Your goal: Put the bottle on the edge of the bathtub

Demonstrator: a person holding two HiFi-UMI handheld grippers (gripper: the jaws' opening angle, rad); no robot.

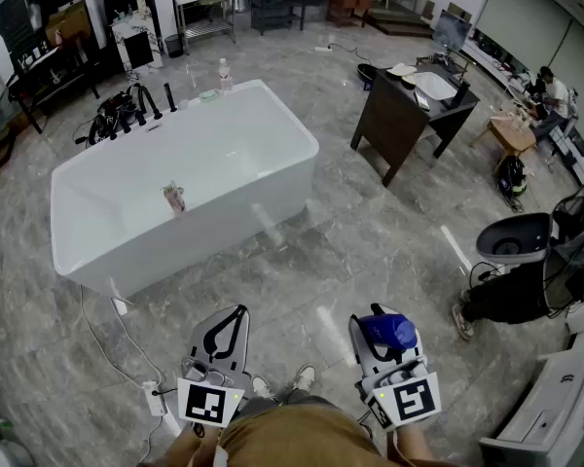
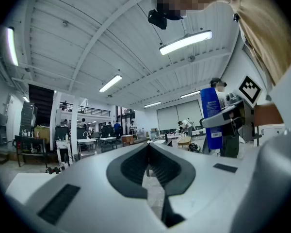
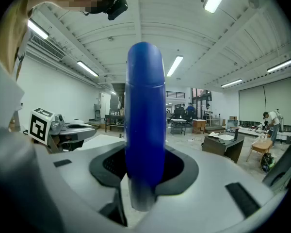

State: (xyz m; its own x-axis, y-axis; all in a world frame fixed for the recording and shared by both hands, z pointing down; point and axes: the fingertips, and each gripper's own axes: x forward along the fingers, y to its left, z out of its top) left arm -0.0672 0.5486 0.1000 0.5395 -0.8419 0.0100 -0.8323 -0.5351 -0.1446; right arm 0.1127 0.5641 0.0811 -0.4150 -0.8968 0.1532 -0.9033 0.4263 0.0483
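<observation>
The white bathtub [image 1: 273, 115] stands on the grey stone floor ahead and to the left. My right gripper [image 1: 382, 323] is low at the right of the head view, shut on a blue bottle [image 1: 388, 332]. In the right gripper view the blue bottle [image 3: 145, 115] stands upright between the jaws of the right gripper [image 3: 145, 161] and hides the view straight ahead. My left gripper [image 1: 237, 313] is held beside it with nothing in it, and in its own view the left gripper [image 2: 148, 148] has its jaws closed together. The blue bottle [image 2: 211, 116] also shows there at the right.
On the tub's far rim stand a small clear bottle [image 1: 224, 73] and black faucet fittings [image 1: 127, 113]; a pinkish item [image 1: 174, 199] sits on the near rim. A dark table [image 1: 399, 115] is right of the tub. A cable [image 1: 102, 329] and a power strip [image 1: 156, 398] lie on the floor.
</observation>
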